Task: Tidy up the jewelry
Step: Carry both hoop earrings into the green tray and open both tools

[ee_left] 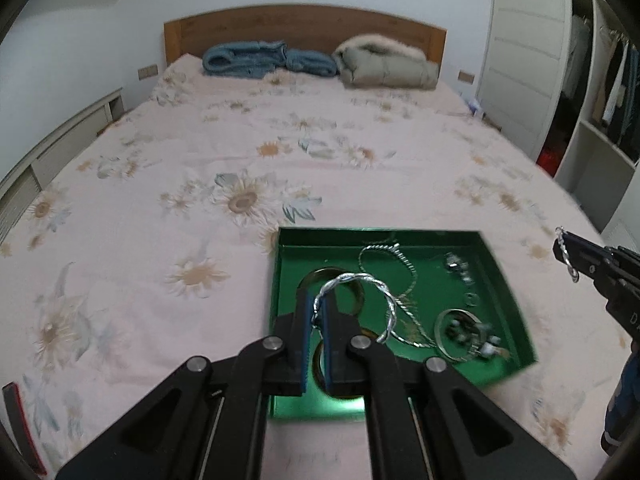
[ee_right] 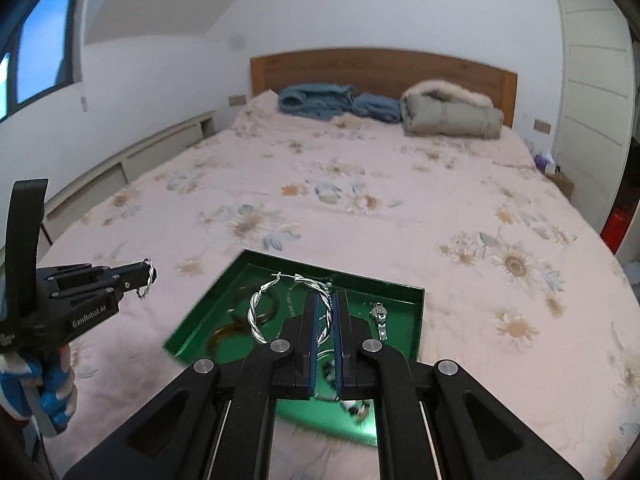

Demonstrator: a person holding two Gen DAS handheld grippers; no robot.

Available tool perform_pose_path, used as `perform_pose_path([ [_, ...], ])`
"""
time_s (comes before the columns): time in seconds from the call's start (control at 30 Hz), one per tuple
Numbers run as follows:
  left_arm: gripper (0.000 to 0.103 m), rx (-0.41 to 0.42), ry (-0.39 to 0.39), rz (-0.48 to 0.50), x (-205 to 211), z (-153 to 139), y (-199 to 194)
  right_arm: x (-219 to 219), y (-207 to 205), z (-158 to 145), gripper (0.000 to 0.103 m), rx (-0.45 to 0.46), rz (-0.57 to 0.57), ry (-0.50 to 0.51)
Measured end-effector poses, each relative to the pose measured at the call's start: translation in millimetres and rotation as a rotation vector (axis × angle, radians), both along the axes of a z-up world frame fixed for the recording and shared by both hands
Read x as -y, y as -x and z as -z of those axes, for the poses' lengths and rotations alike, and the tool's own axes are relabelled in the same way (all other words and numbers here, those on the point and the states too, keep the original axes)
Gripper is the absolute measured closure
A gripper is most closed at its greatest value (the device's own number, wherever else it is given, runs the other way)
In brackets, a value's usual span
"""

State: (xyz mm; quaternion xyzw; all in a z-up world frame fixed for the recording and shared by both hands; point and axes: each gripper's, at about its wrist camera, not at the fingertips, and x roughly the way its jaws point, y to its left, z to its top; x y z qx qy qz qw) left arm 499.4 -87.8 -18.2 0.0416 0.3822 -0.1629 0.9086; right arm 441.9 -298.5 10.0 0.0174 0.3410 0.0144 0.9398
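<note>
Gripping a twisted silver hoop earring (ee_left: 352,304) between its nearly closed blue pads, the left tool (ee_left: 316,312) is hovering over the near side of the green tray (ee_left: 504,292), which is lying on the floral bed (ee_left: 200,184). The hoop is arcing up and out past the fingertips, above the tray's floor. The right tool (ee_right: 325,308) is likewise pinching a second twisted silver hoop (ee_right: 280,304) between pads that are almost together, holding it above the tray's middle. In the left wrist view the right tool is showing just beyond the tray's right edge.

Inside the tray, a thin silver chain (ee_left: 400,276) is lying near the far wall, a brown bangle (ee_right: 260,308) is resting toward the left side, and a small silver watch (ee_right: 380,316) is sitting toward the right. A ring-shaped piece with dark stones (ee_left: 460,332) is lying at the tray's near right corner.

Far beyond the tray, folded blue clothing (ee_left: 260,60) and a beige padded coat (ee_left: 388,64) are resting against the wooden headboard (ee_left: 304,28).
</note>
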Motion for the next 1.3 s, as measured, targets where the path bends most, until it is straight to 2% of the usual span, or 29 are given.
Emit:
perform_pose_path([
  [0.13,0.099,-0.043,-0.039,-0.004,22,40,-37,7,-38,41,0.097,-0.073,0.012,-0.004],
  [0.3,0.099,-0.076,-0.077,-0.015,37,73,-69,19,-74,88,0.097,-0.164,0.029,-0.016],
  [0.43,0.098,-0.099,-0.110,-0.004,43,91,-76,20,-91,115,0.097,-0.252,0.021,0.018],
  [0.6,0.098,-0.114,-0.130,0.001,48,94,-79,14,-100,139,0.097,-0.333,0.002,0.076],
  [0.8,0.098,-0.165,-0.173,-0.002,53,103,-84,11,-98,138,0.097,-0.322,0.015,0.126],
  [1.03,0.097,-0.170,-0.185,-0.011,54,104,-85,13,-94,139,0.097,-0.309,0.026,0.124],
  [1.23,0.095,-0.158,-0.114,-0.020,44,95,-86,15,-92,133,0.088,-0.284,0.018,0.107],
  [1.3,0.088,-0.146,-0.098,-0.019,41,90,-84,17,-89,127,0.085,-0.266,0.025,0.089],
])
